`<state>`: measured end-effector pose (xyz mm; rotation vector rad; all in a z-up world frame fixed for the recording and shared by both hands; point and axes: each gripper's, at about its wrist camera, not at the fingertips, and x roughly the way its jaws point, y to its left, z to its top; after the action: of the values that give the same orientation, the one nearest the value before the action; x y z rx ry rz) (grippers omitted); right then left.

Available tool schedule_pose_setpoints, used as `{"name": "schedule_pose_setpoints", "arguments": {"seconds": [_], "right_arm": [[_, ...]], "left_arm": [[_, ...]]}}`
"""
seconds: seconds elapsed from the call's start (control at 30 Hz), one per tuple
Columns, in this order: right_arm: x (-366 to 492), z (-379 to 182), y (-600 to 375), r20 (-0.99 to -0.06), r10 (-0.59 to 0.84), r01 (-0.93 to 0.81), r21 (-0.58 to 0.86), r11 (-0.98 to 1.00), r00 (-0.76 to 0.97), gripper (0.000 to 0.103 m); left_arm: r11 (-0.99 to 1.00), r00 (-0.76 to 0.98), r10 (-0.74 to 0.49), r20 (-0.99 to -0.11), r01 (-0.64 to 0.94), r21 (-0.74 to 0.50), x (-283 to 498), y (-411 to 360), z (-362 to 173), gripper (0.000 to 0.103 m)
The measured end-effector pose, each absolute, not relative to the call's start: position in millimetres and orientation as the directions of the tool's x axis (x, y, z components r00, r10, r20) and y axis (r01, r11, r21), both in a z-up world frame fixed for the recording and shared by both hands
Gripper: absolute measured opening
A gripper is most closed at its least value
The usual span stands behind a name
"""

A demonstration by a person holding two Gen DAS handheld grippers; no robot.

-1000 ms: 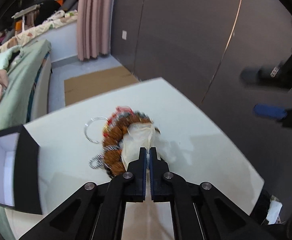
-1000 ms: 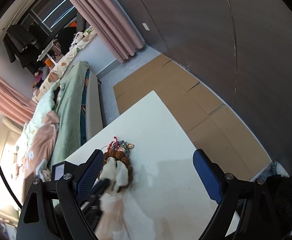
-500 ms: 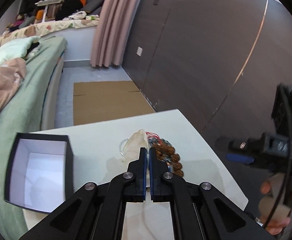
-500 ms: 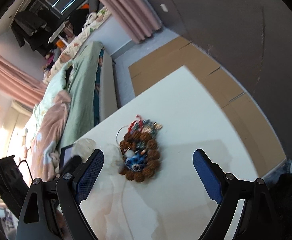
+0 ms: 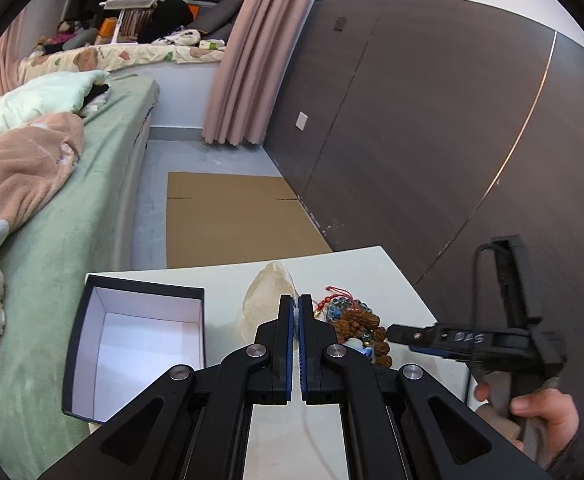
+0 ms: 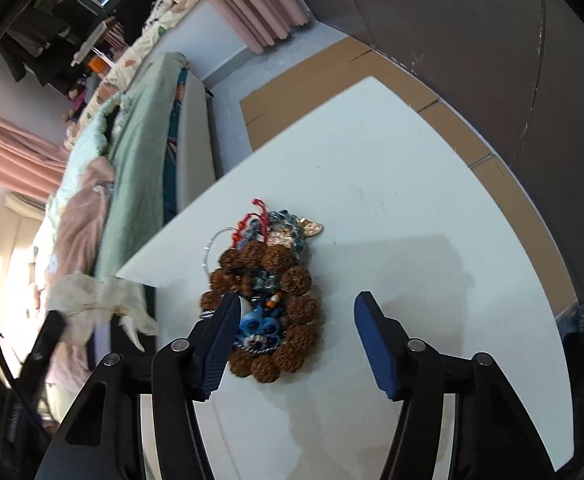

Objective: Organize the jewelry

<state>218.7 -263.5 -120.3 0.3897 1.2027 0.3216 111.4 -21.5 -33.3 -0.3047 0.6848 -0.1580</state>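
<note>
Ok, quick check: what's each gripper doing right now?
Left gripper: shut on the pale pouch.
Right gripper: open, fingers closing around the jewelry pile, not yet pressing on it.

Soft daylight, fisheye-warped edges, left-side glare, slight motion blur.

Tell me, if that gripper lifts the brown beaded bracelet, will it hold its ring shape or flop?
The brown bead bracelet would probably sag, since it looks like separate knobbly beads on a string. The rough beads likely grip well. It lies tangled with the other jewelry, so neighbours may drag along as the right gripper, jaws closing, lifts.
</note>
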Motion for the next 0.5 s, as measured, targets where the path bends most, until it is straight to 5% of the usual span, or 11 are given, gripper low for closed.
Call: {"name": "schedule_pose_setpoints", "arguments": {"seconds": [0.13,0.27,0.5], "right_arm": [[225,-131,-246,-0.875,0.377,-0.062,0.377,0.924,0.304,0.045],[225,-132,-233,-0.880,0.366,-0.097,0.353,0.930,0.302,0.020],[211,-106,-233,-0.798,0.478,-0.146,0.458,0.877,0.366,0.020]], "left_arm": [[0.941,0.771,-0.238,-0.591,0.032,-0.338,110,-13,-31,0.001],[0.939,0.778,-0.228,-0.586,0.017,-0.343,105,-5,-28,0.001],[0.939,0.788,-0.208,-0.579,-0.005,-0.344,94,7,-22,0.001]]}}
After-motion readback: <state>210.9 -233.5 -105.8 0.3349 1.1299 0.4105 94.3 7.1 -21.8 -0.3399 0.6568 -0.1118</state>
